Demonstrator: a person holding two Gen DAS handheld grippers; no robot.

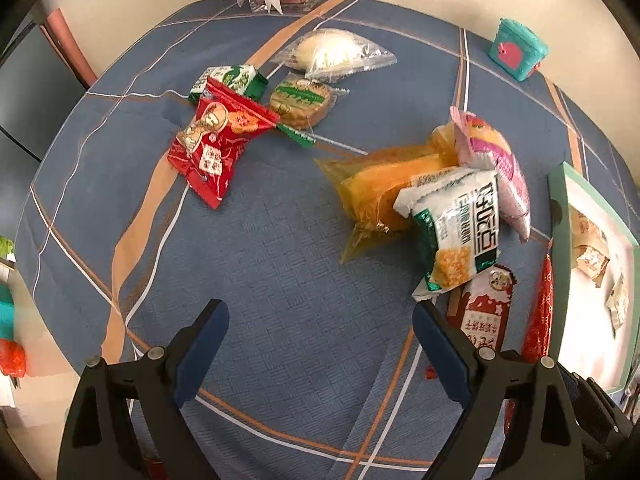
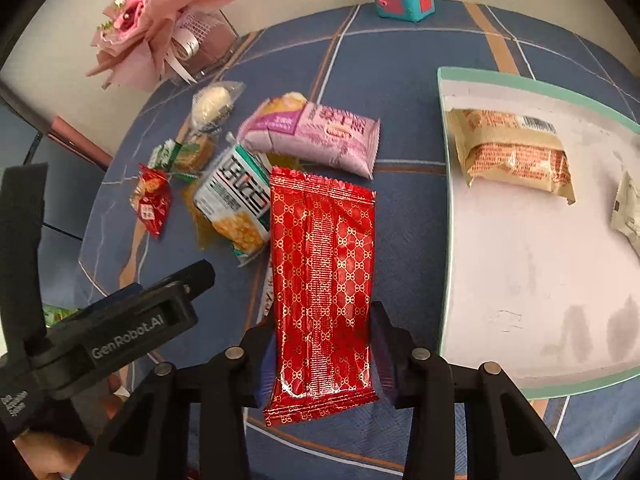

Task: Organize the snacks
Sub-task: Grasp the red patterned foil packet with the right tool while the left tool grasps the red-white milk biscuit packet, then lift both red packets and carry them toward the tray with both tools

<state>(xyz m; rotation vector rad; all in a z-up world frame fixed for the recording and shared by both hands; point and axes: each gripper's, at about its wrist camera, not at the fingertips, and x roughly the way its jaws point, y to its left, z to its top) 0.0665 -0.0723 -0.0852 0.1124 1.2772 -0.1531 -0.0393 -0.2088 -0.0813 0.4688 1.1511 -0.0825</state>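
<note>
Blue plaid desk (image 2: 400, 80), white green-rimmed tray (image 2: 520, 280) on right side, holding orange-beige packet (image 2: 516, 156) plus pale packet (image 2: 628, 212) at far edge. Right gripper (image 2: 320, 340) angled steeply down, fingers clamped on red gold-patterned packet (image 2: 320, 260), just left of tray. Left gripper (image 1: 320, 320) angled down over bare cloth, fingers wide apart, holding nothing.

On the tabletop (image 2: 400, 80), the tray (image 2: 446, 208) lies right of the long foil packet (image 2: 320, 280). Left of that packet sits the corn snack pack (image 2: 236, 204); behind it, the pillow pack (image 2: 316, 136).
</note>
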